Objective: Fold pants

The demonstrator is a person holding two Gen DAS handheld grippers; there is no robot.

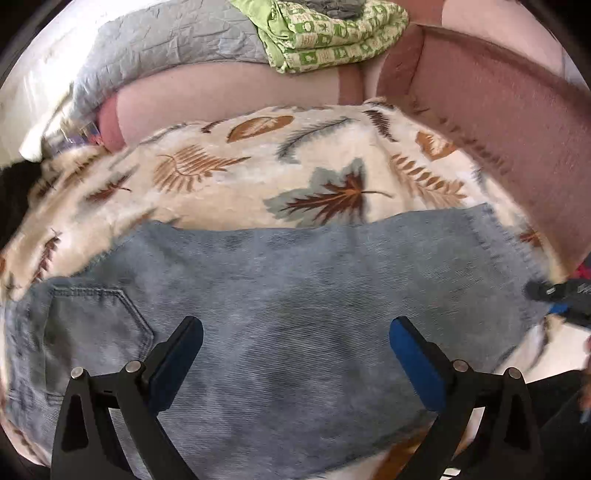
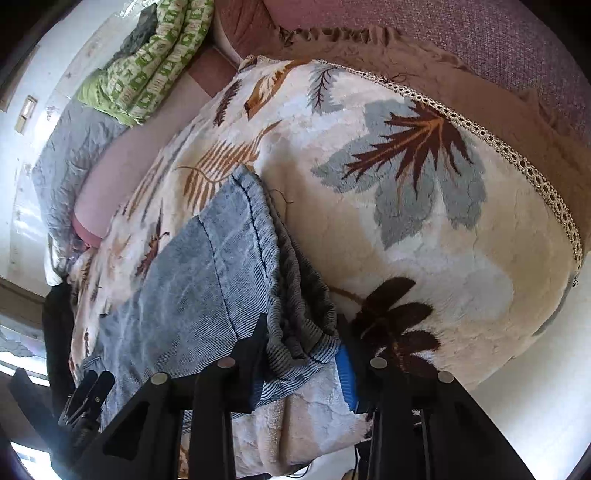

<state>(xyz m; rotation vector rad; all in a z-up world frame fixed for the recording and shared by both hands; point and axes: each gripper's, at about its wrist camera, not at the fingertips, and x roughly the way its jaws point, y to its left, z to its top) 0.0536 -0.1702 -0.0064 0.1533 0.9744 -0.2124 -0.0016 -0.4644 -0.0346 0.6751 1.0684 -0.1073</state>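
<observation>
Light blue denim pants lie folded lengthwise across a cream blanket with leaf prints. A back pocket shows at the left. My left gripper hovers open just above the middle of the pants, holding nothing. My right gripper is closed on the hem ends of the pant legs at the right end of the pants; it also shows at the right edge of the left wrist view. The left gripper's fingers show at the lower left of the right wrist view.
The blanket covers a pink sofa seat with a mauve armrest. A grey quilt and a green patterned cloth lie at the back. White floor lies beyond the blanket edge.
</observation>
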